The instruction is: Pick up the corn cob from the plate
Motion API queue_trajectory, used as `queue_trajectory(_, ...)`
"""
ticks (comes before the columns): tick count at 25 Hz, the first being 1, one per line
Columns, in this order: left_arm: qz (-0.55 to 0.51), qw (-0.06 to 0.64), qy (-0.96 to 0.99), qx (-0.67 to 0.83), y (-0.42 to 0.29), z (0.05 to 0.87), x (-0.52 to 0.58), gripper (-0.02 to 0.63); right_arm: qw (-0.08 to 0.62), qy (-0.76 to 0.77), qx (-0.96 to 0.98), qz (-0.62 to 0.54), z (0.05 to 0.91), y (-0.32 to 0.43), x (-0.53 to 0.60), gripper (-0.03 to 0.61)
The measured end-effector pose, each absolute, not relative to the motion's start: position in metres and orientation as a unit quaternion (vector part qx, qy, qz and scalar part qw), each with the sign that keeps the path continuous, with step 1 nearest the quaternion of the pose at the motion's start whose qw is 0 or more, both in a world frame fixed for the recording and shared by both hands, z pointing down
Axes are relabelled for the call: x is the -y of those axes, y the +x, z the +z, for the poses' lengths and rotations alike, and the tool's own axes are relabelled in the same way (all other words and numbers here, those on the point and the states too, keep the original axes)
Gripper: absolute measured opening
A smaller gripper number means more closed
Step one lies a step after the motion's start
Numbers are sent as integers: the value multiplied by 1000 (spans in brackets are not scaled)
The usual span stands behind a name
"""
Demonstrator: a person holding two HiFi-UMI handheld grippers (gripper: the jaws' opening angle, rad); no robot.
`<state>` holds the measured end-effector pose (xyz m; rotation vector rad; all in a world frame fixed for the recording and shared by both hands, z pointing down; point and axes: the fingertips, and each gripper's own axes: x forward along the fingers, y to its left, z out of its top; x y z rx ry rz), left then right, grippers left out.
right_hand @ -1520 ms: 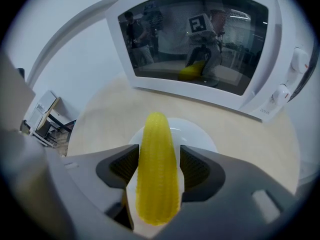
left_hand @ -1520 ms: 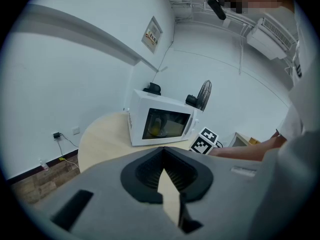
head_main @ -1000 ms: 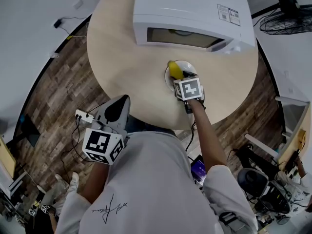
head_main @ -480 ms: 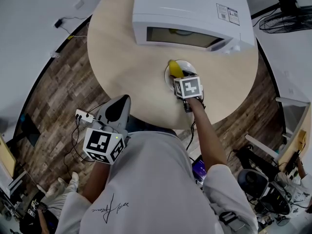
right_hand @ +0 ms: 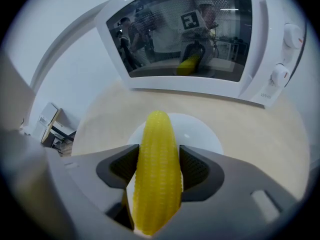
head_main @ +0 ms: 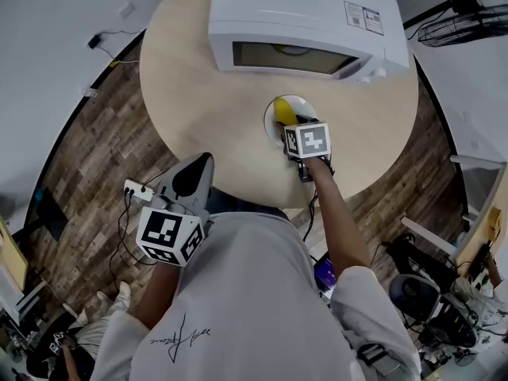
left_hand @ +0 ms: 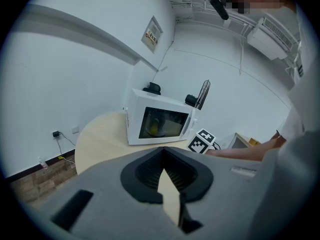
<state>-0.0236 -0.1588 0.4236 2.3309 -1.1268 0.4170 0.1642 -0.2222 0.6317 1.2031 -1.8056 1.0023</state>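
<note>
A white microwave (head_main: 302,14) stands on the round desk (head_main: 198,94) just behind the plate (head_main: 269,121). The right claw (right_hand: 159,166) clenches the yellow, ribbed corn cob (right_hand: 157,149); the left claw (left_hand: 164,184) is closed, empty.

A round desk (head_main: 190,109) with a pale, wood-look top is carrying two things. A white microwave (head_main: 302,14) is sitting on the far half of the desk, close to the far edge, with its glass door facing the near edge. The door is standing closed, and two control knobs are showing at its right end. A small round white plate (head_main: 302,106) is resting on the desk just in front of the microwave door. It is lying a little right of the desk's middle and apart from the microwave. The desk is standing on a dark plank floor (head_main: 95,149).
</note>
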Motion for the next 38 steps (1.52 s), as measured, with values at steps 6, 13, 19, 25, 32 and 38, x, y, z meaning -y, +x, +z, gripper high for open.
queue_trajectory(6,153,254,860,415,-22,424,158,-9,348,475,706,394,624,167,219,267)
queue_trajectory(13,149,253,865,408,-19,422,151,-9,339,482,707,392,616,170,214,267)
queue_trajectory(19,144,251,866,407,-22,421,147,-9,329,488,709,390,606,170,207,267)
queue_trajectory(25,156,230,870,408,-21,418,143,-8,318,493,711,389,598,174,201,267)
queue_trajectory(32,153,227,873,403,-17,415,139,-9,302,500,714,386,587,178,196,267)
queue_trajectory(38,148,230,874,402,-13,414,137,-9,291,503,718,382,577,183,190,267)
